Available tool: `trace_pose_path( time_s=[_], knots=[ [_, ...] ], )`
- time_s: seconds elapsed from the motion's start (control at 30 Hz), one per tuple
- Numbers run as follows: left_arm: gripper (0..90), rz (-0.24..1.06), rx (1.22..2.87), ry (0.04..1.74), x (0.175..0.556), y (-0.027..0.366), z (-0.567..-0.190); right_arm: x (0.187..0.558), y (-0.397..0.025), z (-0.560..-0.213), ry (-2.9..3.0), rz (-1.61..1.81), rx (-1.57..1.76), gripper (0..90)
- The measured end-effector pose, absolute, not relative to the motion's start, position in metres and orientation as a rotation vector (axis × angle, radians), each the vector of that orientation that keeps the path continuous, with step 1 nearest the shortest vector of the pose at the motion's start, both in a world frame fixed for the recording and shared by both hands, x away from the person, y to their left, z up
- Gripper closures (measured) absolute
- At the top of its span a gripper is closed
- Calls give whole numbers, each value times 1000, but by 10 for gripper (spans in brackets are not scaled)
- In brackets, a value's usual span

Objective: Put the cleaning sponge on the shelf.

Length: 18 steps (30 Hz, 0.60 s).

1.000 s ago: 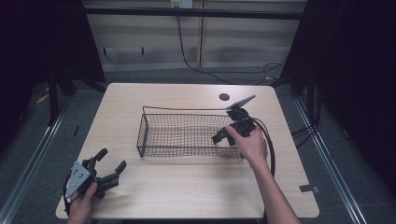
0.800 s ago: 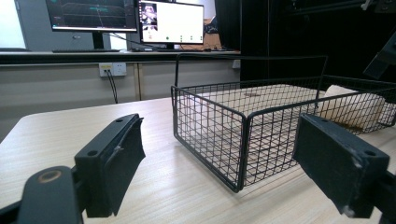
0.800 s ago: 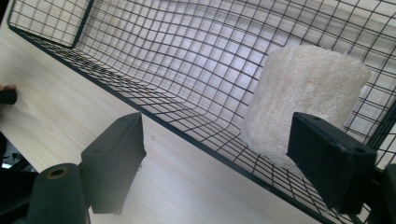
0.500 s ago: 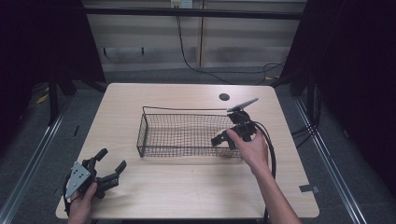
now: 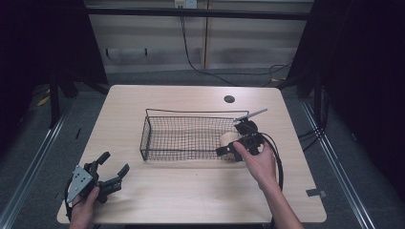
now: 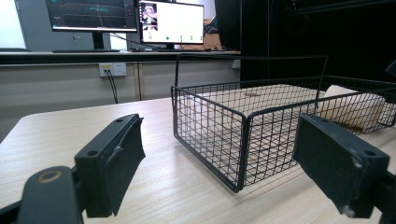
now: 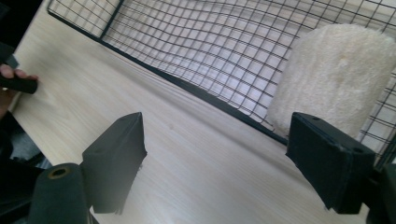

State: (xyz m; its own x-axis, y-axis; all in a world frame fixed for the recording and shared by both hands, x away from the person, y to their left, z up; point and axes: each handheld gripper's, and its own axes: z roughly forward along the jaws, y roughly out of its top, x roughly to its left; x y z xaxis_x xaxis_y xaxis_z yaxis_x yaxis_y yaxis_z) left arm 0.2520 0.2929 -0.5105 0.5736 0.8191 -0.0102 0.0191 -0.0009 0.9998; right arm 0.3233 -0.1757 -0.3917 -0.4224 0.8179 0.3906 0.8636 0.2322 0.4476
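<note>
A black wire basket (image 5: 186, 136) stands in the middle of the wooden table (image 5: 191, 200). A cream fuzzy roll (image 5: 227, 138) lies inside its right end. My right gripper (image 5: 232, 141) hovers at that end, over the near rim, open and holding nothing. In the right gripper view its jaws (image 7: 217, 130) stand wide apart, with the roll (image 7: 331, 79) just beyond the right one and the basket rim (image 7: 210, 98) running across. My left gripper (image 5: 114, 162) rests open near the front left corner. In its own view the basket (image 6: 233, 135) stands ahead, with the roll (image 6: 355, 107) showing through the mesh.
A dark round hole (image 5: 229, 99) sits in the tabletop behind the basket. A black cable (image 5: 277, 162) loops from the right gripper beside the forearm. Monitors (image 6: 168, 21) stand on a bench beyond the table. Bare wood lies in front of and left of the basket.
My right gripper has drawn back a little toward the near edge, and the cream roll now shows in the basket's right end. The left gripper has not moved.
</note>
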Motion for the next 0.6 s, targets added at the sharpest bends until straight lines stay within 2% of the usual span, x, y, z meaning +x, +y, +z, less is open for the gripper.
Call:
trace_pose_path(
  time_s=[0.6],
  knots=[
    [157, 736, 1448, 763, 252, 293, -511, 286, -187, -411, -2437, -968, -1671, 220]
  ],
)
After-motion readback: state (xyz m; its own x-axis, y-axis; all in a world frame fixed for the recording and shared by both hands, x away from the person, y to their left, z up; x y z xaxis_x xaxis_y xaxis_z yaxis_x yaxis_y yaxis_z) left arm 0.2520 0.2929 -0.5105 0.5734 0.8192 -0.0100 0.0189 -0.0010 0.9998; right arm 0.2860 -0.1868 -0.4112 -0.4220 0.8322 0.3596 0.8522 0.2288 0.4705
